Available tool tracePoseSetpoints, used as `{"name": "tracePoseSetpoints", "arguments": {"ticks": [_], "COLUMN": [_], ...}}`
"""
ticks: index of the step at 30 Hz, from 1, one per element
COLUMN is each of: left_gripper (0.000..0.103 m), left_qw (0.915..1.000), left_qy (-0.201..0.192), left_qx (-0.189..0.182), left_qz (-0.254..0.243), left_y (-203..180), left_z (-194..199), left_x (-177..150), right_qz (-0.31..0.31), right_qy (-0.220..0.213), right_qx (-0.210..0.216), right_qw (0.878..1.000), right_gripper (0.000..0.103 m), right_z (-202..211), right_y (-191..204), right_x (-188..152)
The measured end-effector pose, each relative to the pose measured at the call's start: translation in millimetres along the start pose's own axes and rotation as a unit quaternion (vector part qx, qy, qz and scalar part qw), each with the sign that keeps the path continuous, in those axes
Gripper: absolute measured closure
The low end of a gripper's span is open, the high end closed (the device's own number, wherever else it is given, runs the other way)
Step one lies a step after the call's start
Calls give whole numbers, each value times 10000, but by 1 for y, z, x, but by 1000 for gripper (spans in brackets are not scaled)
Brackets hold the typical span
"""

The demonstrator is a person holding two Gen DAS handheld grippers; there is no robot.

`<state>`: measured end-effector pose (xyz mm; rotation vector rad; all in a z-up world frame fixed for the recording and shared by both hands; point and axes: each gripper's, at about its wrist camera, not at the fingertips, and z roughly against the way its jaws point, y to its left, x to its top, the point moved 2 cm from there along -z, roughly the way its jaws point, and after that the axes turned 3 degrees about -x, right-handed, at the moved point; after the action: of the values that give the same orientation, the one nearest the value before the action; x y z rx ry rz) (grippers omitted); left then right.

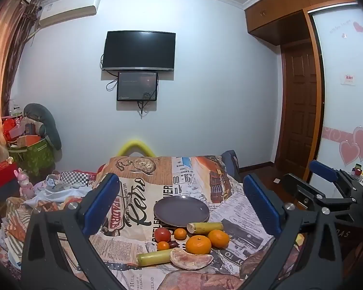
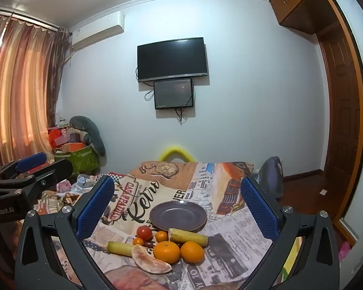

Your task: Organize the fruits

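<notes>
A cluster of fruit lies on a table covered with a printed cloth [image 1: 138,207]. Two large oranges [image 1: 198,244] [image 2: 166,252] sit beside a pomelo segment [image 1: 190,259] [image 2: 149,261], a red tomato [image 1: 162,235] [image 2: 144,232], small tangerines [image 1: 180,233] and two pale sugarcane pieces [image 1: 154,257] [image 1: 204,227]. Behind them rests an empty purple plate [image 1: 181,211] [image 2: 178,216]. My left gripper [image 1: 181,205] and right gripper [image 2: 179,207] both hover open above the near table edge, well short of the fruit, holding nothing. The right gripper [image 1: 326,181] also shows at the left view's right side.
A wall with a mounted TV [image 1: 139,50] stands behind the table. Boxes, bags and toys [image 1: 29,154] pile up at the left under curtains [image 2: 17,91]. A wooden door [image 1: 300,106] and wardrobe stand at the right. A yellow foam arch [image 1: 136,148] rises behind the table.
</notes>
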<state>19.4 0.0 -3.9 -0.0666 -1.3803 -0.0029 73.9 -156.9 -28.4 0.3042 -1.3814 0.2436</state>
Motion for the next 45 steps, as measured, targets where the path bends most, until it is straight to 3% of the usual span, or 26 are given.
{"name": "tracePoseSetpoints", "arguments": {"ticks": [45], "left_gripper": [0], "left_qw": [9998], "left_qy": [113], "left_qx": [-73], "left_qz": [119], "left_y": [5], "left_z": [-8], "left_x": [-7], "right_qz": [19], "right_qy": [38], "right_qx": [34], "right_qw": [10000], "right_gripper": [0], "right_z": [-4], "right_y": [3], "right_x": [-2]}}
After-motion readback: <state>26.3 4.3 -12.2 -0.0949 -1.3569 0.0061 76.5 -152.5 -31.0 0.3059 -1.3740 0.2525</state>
